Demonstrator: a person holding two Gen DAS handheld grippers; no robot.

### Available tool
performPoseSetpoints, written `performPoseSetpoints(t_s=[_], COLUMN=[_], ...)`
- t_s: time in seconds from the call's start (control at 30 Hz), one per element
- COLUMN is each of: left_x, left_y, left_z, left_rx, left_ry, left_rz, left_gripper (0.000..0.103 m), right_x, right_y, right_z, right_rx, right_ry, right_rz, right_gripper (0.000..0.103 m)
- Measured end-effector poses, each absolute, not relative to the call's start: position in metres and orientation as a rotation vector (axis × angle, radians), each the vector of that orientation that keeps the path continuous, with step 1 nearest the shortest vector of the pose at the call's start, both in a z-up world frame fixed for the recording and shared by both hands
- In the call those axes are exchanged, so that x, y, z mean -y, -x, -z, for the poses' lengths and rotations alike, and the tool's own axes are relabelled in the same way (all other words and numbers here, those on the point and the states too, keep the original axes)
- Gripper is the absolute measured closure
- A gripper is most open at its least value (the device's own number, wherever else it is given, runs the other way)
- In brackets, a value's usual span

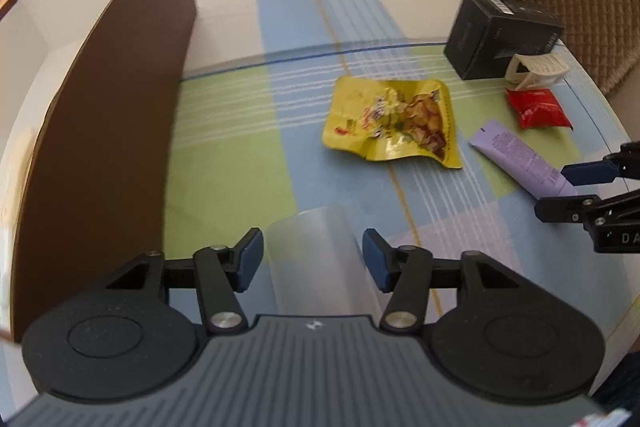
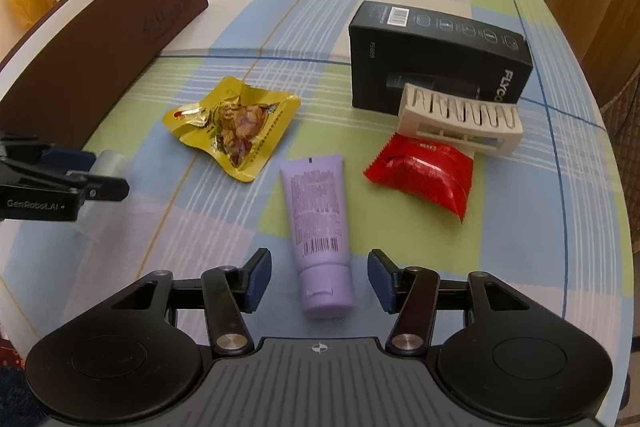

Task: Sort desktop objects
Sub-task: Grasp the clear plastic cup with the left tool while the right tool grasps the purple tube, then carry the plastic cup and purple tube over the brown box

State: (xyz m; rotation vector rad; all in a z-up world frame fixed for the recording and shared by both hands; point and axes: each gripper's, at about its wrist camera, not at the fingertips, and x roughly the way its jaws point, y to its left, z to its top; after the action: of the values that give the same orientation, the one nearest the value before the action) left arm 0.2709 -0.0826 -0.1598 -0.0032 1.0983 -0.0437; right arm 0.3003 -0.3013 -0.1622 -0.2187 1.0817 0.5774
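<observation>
- We find the brown box point(image 2: 100, 39) at the table's left; its inside is hidden.
- The left gripper point(image 1: 313, 259) straddles a clear cup point(image 1: 320, 259), blurred; whether its pads press we cannot tell. A loose hold could drop it.
- The right gripper point(image 2: 319, 279) stands apart around the purple tube point(image 2: 320, 227), untouched; closing on the cap may slip.

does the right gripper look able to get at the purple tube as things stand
Probably yes. The right gripper is open with the purple tube lying cap-end between its pads, apparently untouched. Nothing covers it; the yellow packet and red packet lie clear to either side.
</observation>
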Motion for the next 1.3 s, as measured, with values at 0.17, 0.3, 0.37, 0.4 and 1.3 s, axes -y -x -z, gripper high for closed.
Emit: performPoseSetpoints(t_s=[0.17, 0.3, 0.37, 0.4, 1.3], left_x=[0.079, 0.084, 0.087, 0.088, 0.052], left_y=[-0.273, -0.269, -0.266, -0.264, -0.207], left_z=[0.169, 0.169, 0.169, 0.169, 0.053], left_rx=[-1.153, -1.13, -1.129, -1.127, -0.879], left_ry=[0.071, 0.06, 0.055, 0.052, 0.103], left_rz=[-0.002, 0.012, 0.027, 0.028, 0.125], left_gripper=[0.052, 0.057, 0.057, 0.057, 0.057], right_x=[0.296, 0.291, 0.288, 0.287, 0.225], right_y=[-0.306, -0.307, -0.307, -0.307, -0.234], right_z=[0.164, 0.167, 0.17, 0.171, 0.061], right_rx=[-1.078, -1.07, -1.062, -1.058, -0.922], right_ry=[0.212, 0.222, 0.231, 0.237, 0.155], right_rz=[-0.578, -0.576, -0.576, -0.573, -0.826], right_gripper=[0.052, 0.052, 0.052, 0.052, 0.073])
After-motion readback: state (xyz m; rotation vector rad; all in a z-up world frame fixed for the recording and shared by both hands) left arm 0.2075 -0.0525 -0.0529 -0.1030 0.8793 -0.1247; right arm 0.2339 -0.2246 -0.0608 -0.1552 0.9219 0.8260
